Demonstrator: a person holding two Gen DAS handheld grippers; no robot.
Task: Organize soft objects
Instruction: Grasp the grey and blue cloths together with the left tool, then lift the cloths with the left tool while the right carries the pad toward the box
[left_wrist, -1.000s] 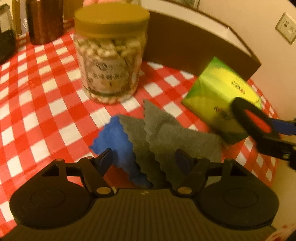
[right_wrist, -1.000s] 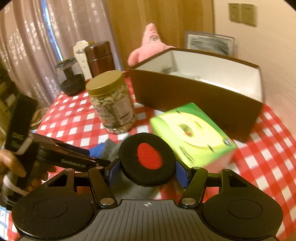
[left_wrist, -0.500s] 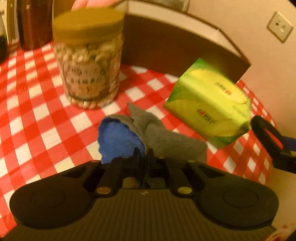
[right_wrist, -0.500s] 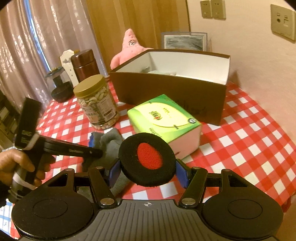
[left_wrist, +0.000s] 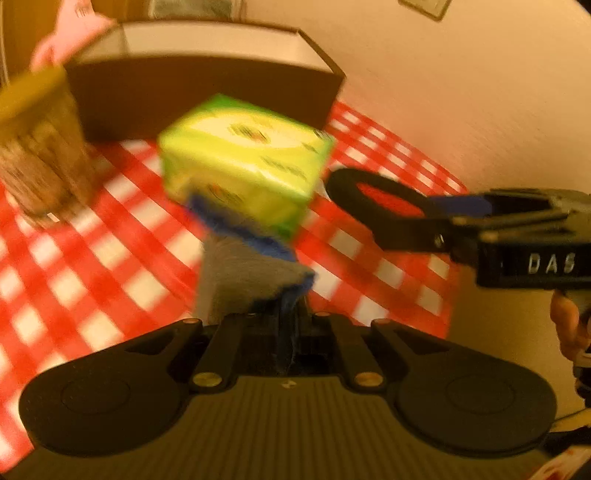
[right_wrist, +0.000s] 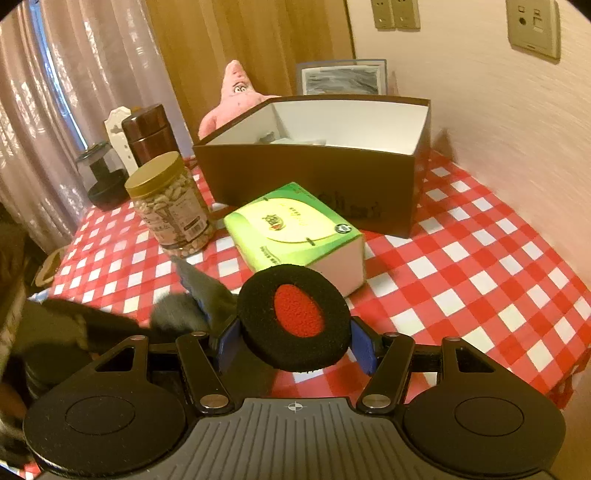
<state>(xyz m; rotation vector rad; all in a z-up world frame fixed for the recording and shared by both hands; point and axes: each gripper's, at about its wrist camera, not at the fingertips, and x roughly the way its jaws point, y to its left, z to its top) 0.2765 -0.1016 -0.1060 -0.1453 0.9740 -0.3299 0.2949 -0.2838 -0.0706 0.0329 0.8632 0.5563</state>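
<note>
Pinched tight on grey-blue cloth (left_wrist: 251, 266), left gripper (left_wrist: 290, 332); cloth off the table, hanging in front of tissue pack (left_wrist: 243, 166). Clamped round black-and-red ear pad (right_wrist: 293, 317), right gripper (right_wrist: 295, 347), over checked tablecloth (right_wrist: 480, 266). Both soft items in hand, neither in brown box (right_wrist: 314, 177) yet; pink plush (right_wrist: 236, 96) behind box, untouched. Vs 1 s ago: left fingers were spread w/ cloth flat on table, now shut & raised; ear pad grip same.

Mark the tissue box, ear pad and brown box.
tissue box (right_wrist: 291, 221), right wrist view, green top face.
ear pad (right_wrist: 295, 317), right wrist view, red centre.
brown box (right_wrist: 306, 177), right wrist view, front wall.
</note>
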